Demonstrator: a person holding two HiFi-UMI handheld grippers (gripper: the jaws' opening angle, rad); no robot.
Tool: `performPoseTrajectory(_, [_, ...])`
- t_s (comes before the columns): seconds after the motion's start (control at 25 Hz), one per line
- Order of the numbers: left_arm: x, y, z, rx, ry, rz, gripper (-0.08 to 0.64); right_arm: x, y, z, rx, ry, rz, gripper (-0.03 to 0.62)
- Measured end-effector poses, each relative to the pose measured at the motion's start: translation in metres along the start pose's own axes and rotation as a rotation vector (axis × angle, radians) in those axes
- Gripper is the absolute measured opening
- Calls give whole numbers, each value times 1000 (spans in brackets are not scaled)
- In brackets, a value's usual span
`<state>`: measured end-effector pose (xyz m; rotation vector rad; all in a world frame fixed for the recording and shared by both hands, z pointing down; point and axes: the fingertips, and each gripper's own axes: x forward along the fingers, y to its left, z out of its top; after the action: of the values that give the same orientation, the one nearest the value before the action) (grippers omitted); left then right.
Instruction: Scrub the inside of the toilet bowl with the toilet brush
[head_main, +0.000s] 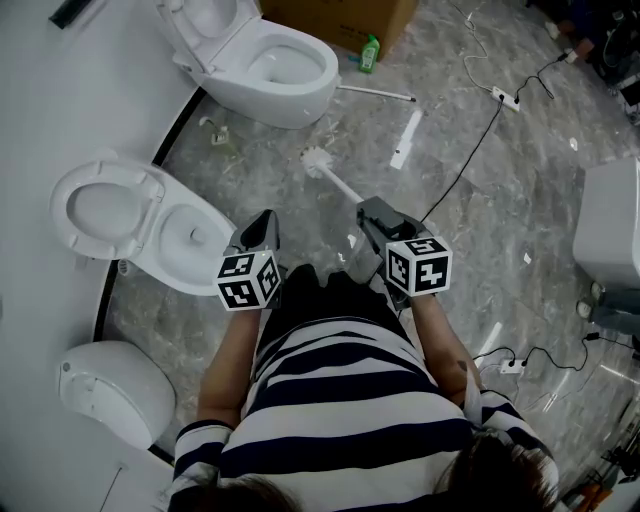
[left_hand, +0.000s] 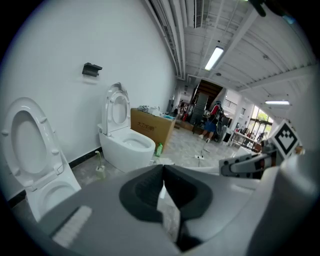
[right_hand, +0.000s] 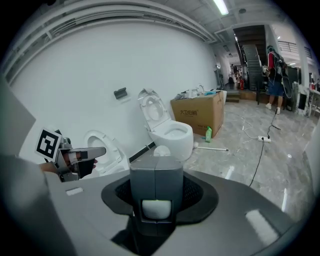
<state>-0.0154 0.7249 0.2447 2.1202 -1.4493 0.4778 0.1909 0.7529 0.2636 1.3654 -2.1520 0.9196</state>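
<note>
White long-handled toilet brush (head_main: 336, 178) is clamped by its handle in right claw (head_main: 369, 211), bristles above grey marble floor (head_main: 450, 110). Left claw (head_main: 265, 219) is shut, empty.

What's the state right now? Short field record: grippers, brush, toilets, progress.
left gripper: jaws together, nothing between them
right gripper: shut on the toilet brush handle
brush position: head up and away from the person, over the floor, not in any bowl
near toilet: seat and lid raised, bowl open, to the left gripper's left
far toilet: lid raised, bowl open
third toilet: lid down
progress: scrubbing not begun
</note>
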Motion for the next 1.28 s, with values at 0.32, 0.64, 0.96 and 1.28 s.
performPoseTrajectory(0.32, [27,23,20,-15,2,24,0,28,-4,30,-21,7,17,178])
performPoseTrajectory(0.64, [88,50,55,-25,23,-3,0,83,-14,81,-26,31,23,178])
performPoseTrajectory(0.96, [149,103,104,-43,42,-25,0,158,-13,149,-50,60,14,178])
performPoseTrajectory(1.28, [189,162,140,-46,47,-21,0,225,3,208,-85,62,25,178])
